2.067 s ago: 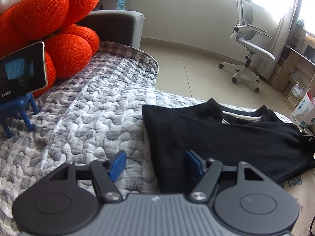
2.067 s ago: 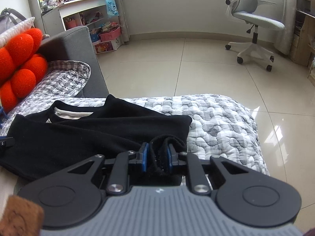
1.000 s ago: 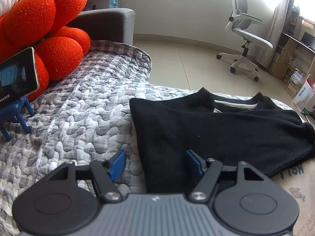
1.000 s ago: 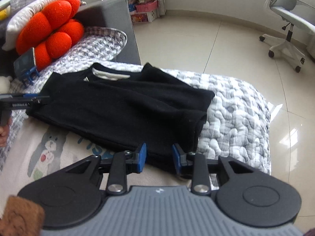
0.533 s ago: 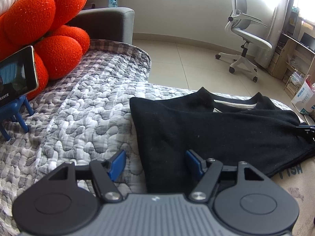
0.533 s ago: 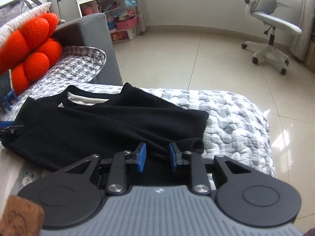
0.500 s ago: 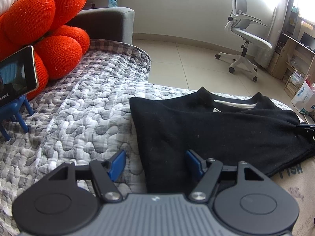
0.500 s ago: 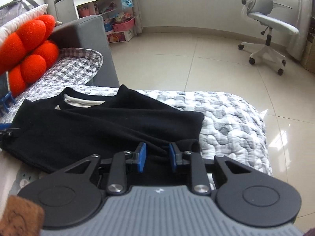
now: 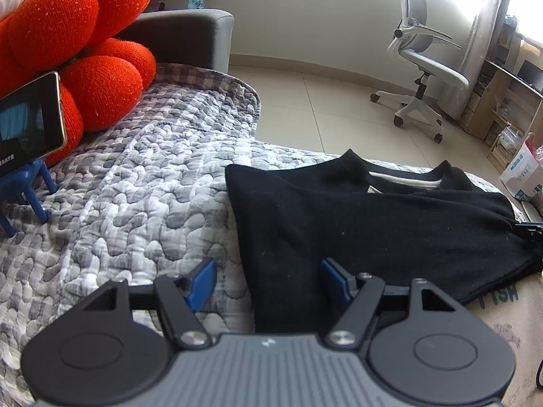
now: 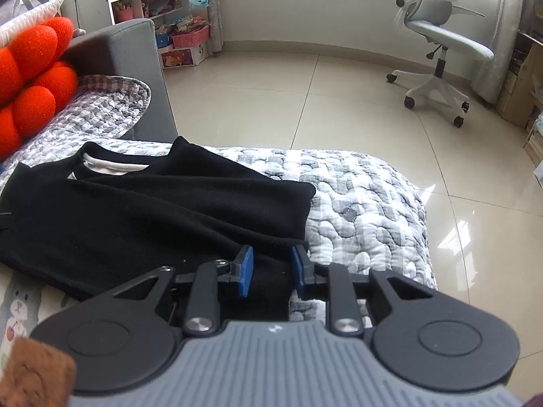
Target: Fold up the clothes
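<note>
Plainly the black garment (image 10: 142, 217) on the quilted sofa is soft and limp; take its hem corners. Right hand-held gripper (image 10: 269, 264) narrowly apart astride one corner; left hand-held gripper (image 9: 268, 279) wide apart.

Glossy tiled floor (image 10: 339, 108); white office chair (image 10: 441, 34)
</note>
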Tool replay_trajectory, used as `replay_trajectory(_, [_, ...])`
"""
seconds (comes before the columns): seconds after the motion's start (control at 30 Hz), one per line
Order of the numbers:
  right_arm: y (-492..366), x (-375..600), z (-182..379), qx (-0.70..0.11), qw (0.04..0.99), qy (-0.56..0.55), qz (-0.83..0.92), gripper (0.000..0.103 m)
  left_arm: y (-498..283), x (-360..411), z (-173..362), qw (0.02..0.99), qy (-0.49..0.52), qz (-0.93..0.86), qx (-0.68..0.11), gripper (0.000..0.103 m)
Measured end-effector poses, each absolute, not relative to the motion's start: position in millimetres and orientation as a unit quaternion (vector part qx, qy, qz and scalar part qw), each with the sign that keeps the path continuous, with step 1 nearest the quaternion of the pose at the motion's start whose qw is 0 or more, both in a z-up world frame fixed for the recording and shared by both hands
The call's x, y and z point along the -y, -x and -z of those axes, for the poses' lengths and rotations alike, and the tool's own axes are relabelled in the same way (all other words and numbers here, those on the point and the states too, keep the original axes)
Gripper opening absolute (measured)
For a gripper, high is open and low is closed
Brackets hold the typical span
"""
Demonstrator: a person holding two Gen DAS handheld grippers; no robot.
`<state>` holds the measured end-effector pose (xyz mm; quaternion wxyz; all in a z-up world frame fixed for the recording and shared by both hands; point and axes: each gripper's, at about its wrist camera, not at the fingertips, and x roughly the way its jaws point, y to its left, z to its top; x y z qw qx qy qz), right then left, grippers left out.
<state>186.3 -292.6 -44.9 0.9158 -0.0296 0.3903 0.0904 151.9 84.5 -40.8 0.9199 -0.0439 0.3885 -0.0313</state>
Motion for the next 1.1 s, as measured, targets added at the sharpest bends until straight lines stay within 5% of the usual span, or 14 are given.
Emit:
replay_trajectory(0.2, [-174.1, 302.9, 14.7, -0.314, 0.945, 0.002, -0.087, 0.026, -151.1, -87.1, 39.8, 0.919, 0.052, 0.031, -0.389, 0.070])
replay_trajectory(0.5, [-125.8, 334.1, -43.7, -0.133, 0.980, -0.088, -0.121, 0.041, -147.8, -86.9, 33.9, 0.921, 0.056, 0.027, -0.385, 0.069])
replay_trajectory(0.63, [-91.2, 347.7, -74.2, -0.044, 0.986, -0.123, -0.106, 0.066, -142.1, -87.8, 26.4, 0.925, 0.061, 0.023, -0.374, 0.069])
replay_trajectory(0.73, [-66.1, 359.9, -95.3, 0.007, 0.983, -0.157, -0.098, 0.073, -136.4, -85.9, 21.4, 0.928, 0.062, 0.022, -0.366, 0.069])
replay_trajectory(1.1, [-33.5, 344.5, -105.5, -0.134, 0.973, -0.118, -0.148, 0.076, -107.6, -64.7, 12.9, 0.932, 0.039, 0.029, -0.359, 0.069])
